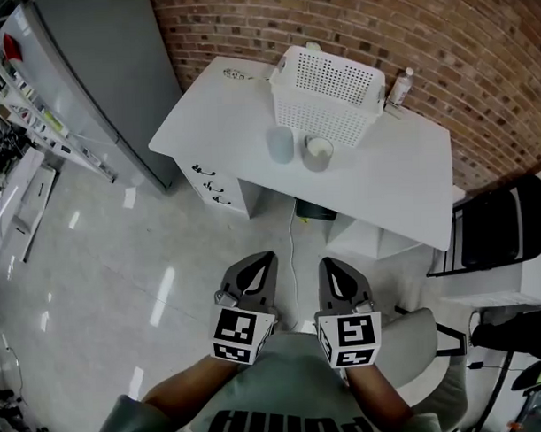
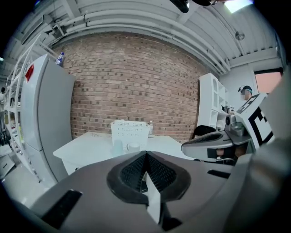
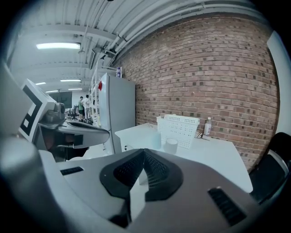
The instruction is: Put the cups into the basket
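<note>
A white perforated basket [image 1: 330,92] stands at the back of a white table [image 1: 411,170], against the brick wall. Just in front of it stand two upright cups side by side: a pale blue cup [image 1: 280,145] on the left and a white cup [image 1: 319,153] on the right. Both grippers hover over the floor, well short of the table and pointing at it. My left gripper [image 1: 265,260] and right gripper [image 1: 330,263] are shut and hold nothing. In the left gripper view the basket [image 2: 130,130] and cups [image 2: 119,146] are small and far beyond the closed jaws. The right gripper view shows the basket [image 3: 180,129] and white cup [image 3: 171,145] likewise.
A small bottle [image 1: 400,87] stands to the right of the basket. A tall grey cabinet [image 1: 97,75] is left of the table and a black chair [image 1: 501,229] is to its right. A drawer unit [image 1: 218,188] sits under the table's left end. Glossy floor lies between me and the table.
</note>
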The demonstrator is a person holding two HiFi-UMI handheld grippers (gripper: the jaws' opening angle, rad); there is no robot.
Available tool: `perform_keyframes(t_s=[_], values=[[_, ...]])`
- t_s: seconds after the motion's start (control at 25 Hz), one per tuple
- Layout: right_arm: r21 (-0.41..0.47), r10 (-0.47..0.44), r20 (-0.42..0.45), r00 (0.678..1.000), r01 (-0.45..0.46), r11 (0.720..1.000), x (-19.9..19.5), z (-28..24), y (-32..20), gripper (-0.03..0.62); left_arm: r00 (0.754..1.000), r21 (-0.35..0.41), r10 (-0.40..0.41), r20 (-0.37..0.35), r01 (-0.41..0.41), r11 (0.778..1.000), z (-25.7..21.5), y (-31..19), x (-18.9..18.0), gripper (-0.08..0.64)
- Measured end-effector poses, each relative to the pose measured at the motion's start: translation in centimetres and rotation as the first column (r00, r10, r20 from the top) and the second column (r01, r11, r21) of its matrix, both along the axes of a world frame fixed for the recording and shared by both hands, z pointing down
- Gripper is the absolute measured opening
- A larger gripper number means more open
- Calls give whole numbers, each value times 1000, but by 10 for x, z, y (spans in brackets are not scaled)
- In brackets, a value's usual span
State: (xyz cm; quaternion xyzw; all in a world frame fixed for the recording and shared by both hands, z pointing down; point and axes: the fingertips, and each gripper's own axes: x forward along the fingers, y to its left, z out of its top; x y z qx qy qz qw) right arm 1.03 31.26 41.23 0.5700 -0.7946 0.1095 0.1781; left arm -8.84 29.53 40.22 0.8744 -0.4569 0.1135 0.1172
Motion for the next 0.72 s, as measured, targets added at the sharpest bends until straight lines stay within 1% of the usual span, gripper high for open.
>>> perform_keyframes(t_s=[0.2, 0.44, 0.56, 0.72], values=[[-5, 38, -11, 999, -38, 999, -12, -2, -29, 12, 999, 3, 40, -3, -40, 999, -2, -33, -12, 3], [20, 86, -21, 996, -86, 996, -28, -9, -56, 12, 997, 21, 81, -15, -81, 996, -6, -64, -27, 3], [29, 98, -27, 995, -97, 995, -35, -7, -64, 12, 995, 20, 100, -20, -100, 995, -2, -74, -31, 3], [20, 104, -37, 994, -104, 994, -40, -4, -70, 12, 993, 21, 116, -25, -115, 993, -1, -78, -35, 3]])
